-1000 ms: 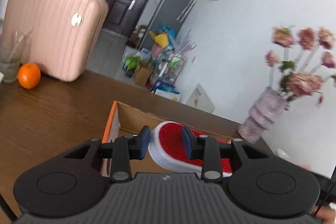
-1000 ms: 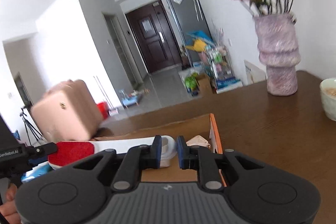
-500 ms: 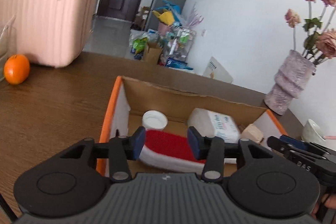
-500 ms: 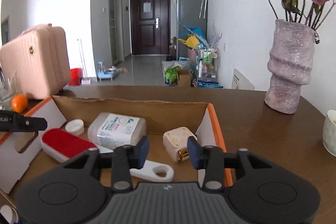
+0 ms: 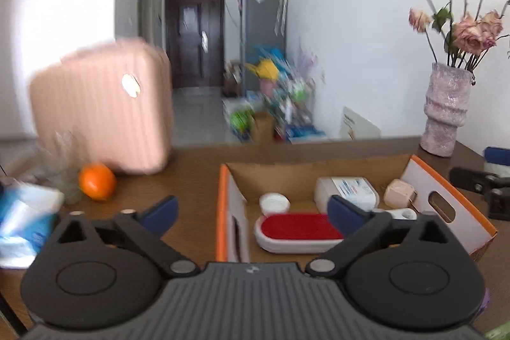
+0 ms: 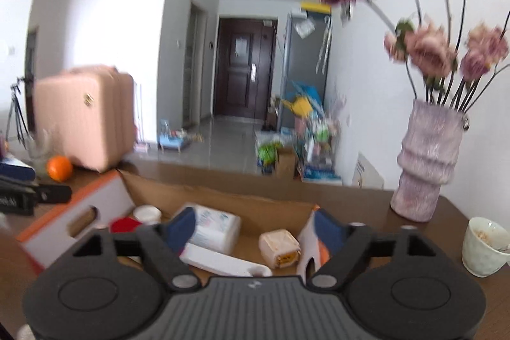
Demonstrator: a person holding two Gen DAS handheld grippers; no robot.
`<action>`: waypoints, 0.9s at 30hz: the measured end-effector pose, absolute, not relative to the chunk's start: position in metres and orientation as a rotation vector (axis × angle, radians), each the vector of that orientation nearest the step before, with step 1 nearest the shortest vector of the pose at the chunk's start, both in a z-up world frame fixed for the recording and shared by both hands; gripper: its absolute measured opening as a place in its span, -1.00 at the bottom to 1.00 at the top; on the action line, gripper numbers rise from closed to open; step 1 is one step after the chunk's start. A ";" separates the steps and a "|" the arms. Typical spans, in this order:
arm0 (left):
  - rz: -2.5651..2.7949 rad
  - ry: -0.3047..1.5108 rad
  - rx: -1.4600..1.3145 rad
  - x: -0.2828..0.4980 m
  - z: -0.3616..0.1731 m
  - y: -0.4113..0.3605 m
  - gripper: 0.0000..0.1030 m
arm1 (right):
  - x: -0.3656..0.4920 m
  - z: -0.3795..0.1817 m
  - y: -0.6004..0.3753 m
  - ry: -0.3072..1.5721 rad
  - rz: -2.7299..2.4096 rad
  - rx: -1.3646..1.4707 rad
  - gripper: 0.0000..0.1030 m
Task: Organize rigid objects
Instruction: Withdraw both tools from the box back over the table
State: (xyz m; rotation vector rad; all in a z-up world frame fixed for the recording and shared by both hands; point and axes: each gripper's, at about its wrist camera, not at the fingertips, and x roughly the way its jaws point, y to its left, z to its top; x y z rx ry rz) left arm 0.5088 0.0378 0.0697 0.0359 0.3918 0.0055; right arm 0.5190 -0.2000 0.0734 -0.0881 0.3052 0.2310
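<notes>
An orange-rimmed cardboard box (image 5: 452, 196) sits on the brown table. Inside lie a white brush with a red pad (image 5: 299, 230), a white round lid (image 5: 274, 203), a white labelled bottle on its side (image 5: 347, 191) and a small beige block (image 5: 400, 192). My left gripper (image 5: 251, 212) is wide open and empty, above the box's near left edge. My right gripper (image 6: 255, 227) is wide open and empty above the box (image 6: 63, 212); the brush handle (image 6: 223, 262), bottle (image 6: 216, 227) and block (image 6: 280, 247) lie below it.
An orange (image 5: 97, 182), a glass and a blue-white pack (image 5: 25, 220) lie left of the box. A pink suitcase (image 5: 102, 117) stands behind. A vase of flowers (image 6: 427, 168) and a white cup (image 6: 486, 246) stand to the right.
Both grippers opened wide and let go of the red-pad brush, which now lies in the box. Both grippers pulled back and up from the box.
</notes>
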 end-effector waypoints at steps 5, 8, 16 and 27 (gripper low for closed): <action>0.007 0.280 0.050 0.441 0.083 0.036 1.00 | 0.447 0.074 -0.199 0.181 0.209 -0.106 1.00; -0.008 0.284 0.034 0.405 0.082 0.036 1.00 | 0.411 0.072 -0.200 0.192 0.236 -0.120 1.00; -0.005 0.271 0.029 0.325 0.083 0.033 1.00 | 0.337 0.077 -0.201 0.191 0.250 -0.110 1.00; 0.008 0.318 -0.038 0.185 0.036 0.047 1.00 | 0.222 0.019 -0.222 0.340 0.307 -0.060 1.00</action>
